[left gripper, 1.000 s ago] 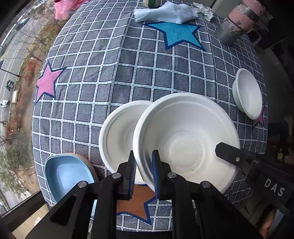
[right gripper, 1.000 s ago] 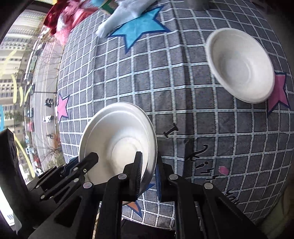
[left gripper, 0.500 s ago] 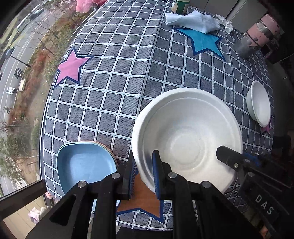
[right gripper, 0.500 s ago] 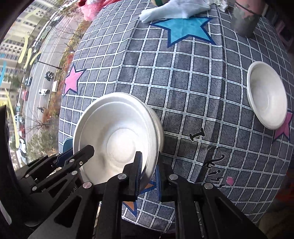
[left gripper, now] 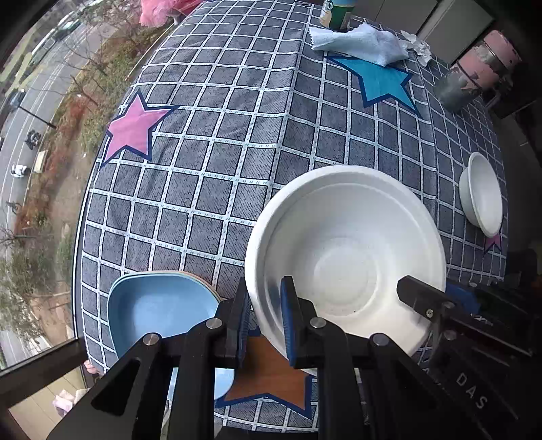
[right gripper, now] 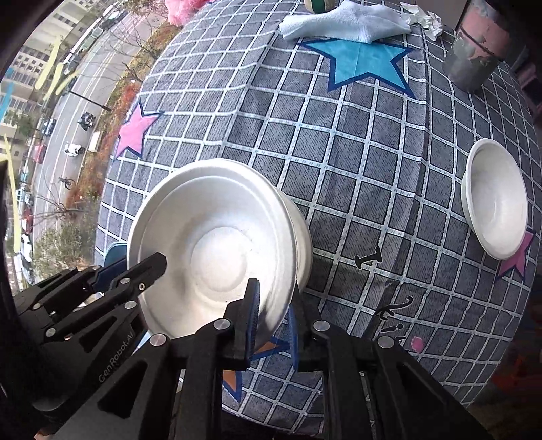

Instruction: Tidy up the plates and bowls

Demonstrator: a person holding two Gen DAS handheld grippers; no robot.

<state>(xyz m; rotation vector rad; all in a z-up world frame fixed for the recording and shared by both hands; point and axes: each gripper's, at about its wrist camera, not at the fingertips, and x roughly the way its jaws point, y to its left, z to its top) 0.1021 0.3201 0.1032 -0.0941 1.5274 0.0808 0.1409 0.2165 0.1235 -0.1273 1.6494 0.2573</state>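
Both grippers hold one large white bowl (left gripper: 345, 257) above the table, and it also shows in the right wrist view (right gripper: 216, 243). My left gripper (left gripper: 264, 321) is shut on its near-left rim. My right gripper (right gripper: 272, 321) is shut on its near-right rim. A stack of plates with a light blue one on top (left gripper: 159, 311) lies at the table's near-left edge, left of the left gripper. A second, smaller white bowl (left gripper: 481, 193) sits at the right edge, and it shows in the right wrist view too (right gripper: 496, 198).
The table has a grey checked cloth with stars (left gripper: 237, 135). At the far side lie a pale blue towel (left gripper: 362, 44), a can (left gripper: 335, 13) and crumpled paper (left gripper: 418, 47). A grey and pink metal container (left gripper: 474, 74) stands far right. A window runs along the left edge.
Both grippers have lifted the white bowl and drawn back from the table. The white plate seen under the bowl a second ago is out of sight; more of the blue plate stack shows.
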